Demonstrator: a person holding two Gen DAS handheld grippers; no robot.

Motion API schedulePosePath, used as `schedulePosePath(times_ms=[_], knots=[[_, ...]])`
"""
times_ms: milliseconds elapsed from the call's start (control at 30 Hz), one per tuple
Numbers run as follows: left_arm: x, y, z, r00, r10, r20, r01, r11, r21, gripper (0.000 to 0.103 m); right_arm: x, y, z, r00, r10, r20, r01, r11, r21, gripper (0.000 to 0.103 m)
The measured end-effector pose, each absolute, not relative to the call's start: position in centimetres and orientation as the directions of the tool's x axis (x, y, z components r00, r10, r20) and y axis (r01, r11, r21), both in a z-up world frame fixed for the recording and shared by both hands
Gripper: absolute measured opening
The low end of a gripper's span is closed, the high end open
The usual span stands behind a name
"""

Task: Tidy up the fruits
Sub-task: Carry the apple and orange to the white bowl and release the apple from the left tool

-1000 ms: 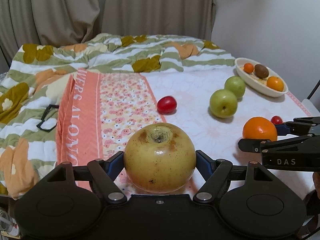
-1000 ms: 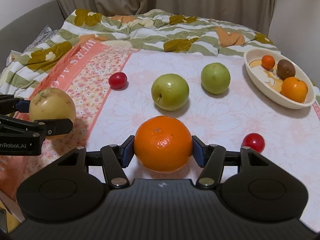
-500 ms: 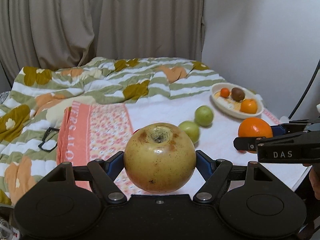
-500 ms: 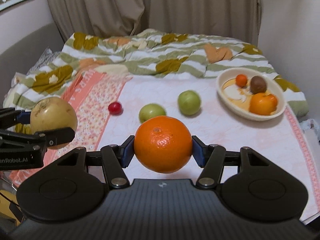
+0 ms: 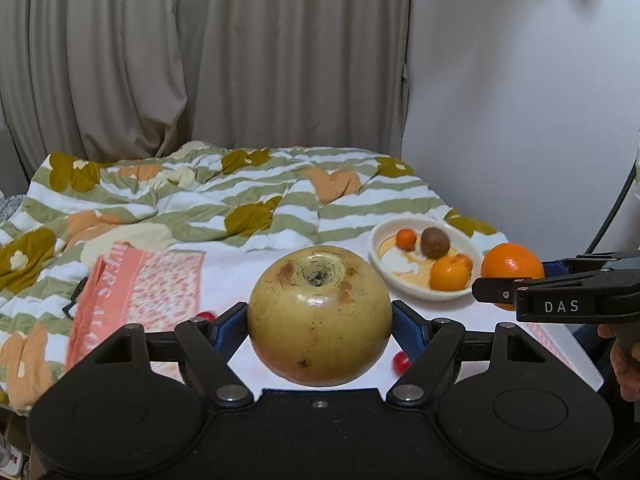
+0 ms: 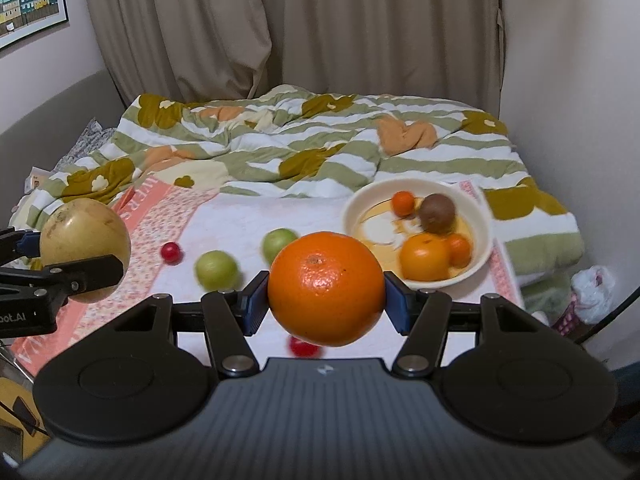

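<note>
L gripper (image 5: 319, 320) clamps yellow apple (image 5: 319, 316), R gripper (image 6: 326, 304) clamps big orange (image 6: 326, 288), both held above bedsheet (image 6: 248, 220); white bowl (image 6: 480, 256) w/ 4 fruits ahead, 2 green apples (image 6: 216, 268) on sheet

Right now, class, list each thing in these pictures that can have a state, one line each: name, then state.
left gripper: shut on the yellow apple, held up
right gripper: shut on the big orange, held up
bowl: upright, holds four fruits
two green apples: loose on the cloth
two red cherry tomatoes: loose on the cloth
</note>
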State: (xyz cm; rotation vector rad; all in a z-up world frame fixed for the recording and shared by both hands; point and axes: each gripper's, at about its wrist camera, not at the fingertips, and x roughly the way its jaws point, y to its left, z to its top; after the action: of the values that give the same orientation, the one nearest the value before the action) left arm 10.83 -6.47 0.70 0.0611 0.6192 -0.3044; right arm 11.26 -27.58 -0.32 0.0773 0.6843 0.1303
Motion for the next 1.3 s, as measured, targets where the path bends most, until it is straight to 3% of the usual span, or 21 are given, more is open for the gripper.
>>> schedulePosePath(times_ms=[367, 700, 1300], knots=[[13.7, -14.6, 0.5, 0.78, -0.242, -0.577, 0.247, 0.966, -0.073, 0.079, 14.9, -36.7, -0.4, 0.763, 0.169, -0.624, -0.151, 0.985, 0.083, 0.074], [19.1, -18.9, -0.9, 0.748, -0.264, -0.609, 0.276, 0.958, -0.076, 0.079, 19.4, -41.6, -1.5, 0.758, 0.128, -0.64, -0.099, 0.992, 0.081, 0.074], [30.6, -23.6, -8.5, 0.565, -0.317, -0.761, 0.412, 0.908, -0.073, 0.079, 25.6, -44.4, -5.5, 0.698, 0.03, -0.715, 0.072, 0.991, 0.112, 0.074]])
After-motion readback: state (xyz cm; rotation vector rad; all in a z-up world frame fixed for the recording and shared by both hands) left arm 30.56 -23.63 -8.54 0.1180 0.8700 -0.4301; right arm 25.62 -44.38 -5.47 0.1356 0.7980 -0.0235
